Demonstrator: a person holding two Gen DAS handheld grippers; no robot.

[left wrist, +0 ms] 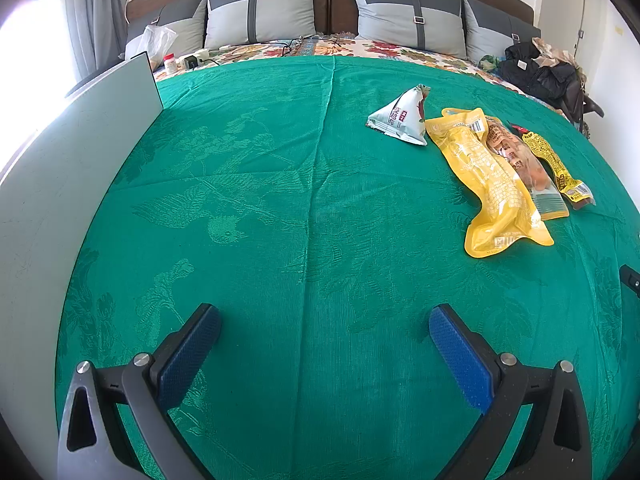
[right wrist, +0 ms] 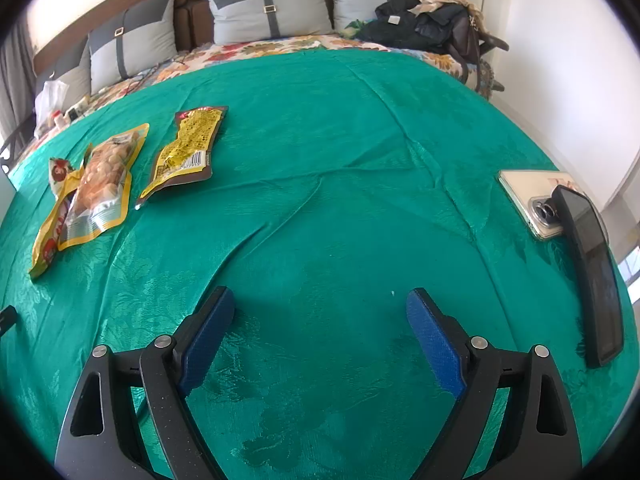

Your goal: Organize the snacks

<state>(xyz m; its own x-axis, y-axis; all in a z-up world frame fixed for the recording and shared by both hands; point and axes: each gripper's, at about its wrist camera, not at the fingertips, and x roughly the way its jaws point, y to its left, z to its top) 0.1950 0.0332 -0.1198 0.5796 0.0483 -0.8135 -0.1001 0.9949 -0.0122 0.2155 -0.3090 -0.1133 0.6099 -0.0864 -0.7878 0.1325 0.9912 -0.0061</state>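
Left wrist view shows the snacks in a loose row on the green bedspread [left wrist: 280, 200]: a white pyramid-shaped packet [left wrist: 400, 118], a big yellow pouch [left wrist: 492, 184] overlapping a clear bag of brown snacks [left wrist: 516, 152], and a slim yellow-and-brown packet [left wrist: 556, 168] at the far side. In the right wrist view that slim packet [right wrist: 184, 148] lies just apart from the clear bag [right wrist: 102, 184], which rests on the yellow pouch [right wrist: 50, 240].

To do this step well, I judge it best to take one packet at a time, starting with an outer one that lies free, and to pinch it by a flat sealed edge so the soft contents are not crushed. The overlapped pair wants lifting from the top layer first. Two phones [right wrist: 560, 216] lie well to the right and should be left alone.

Left claw [left wrist: 324, 340] stands wide with nothing between its blue pads, hovering over bare cloth. Right claw [right wrist: 320, 320] is likewise spread wide and empty, touching no packet.
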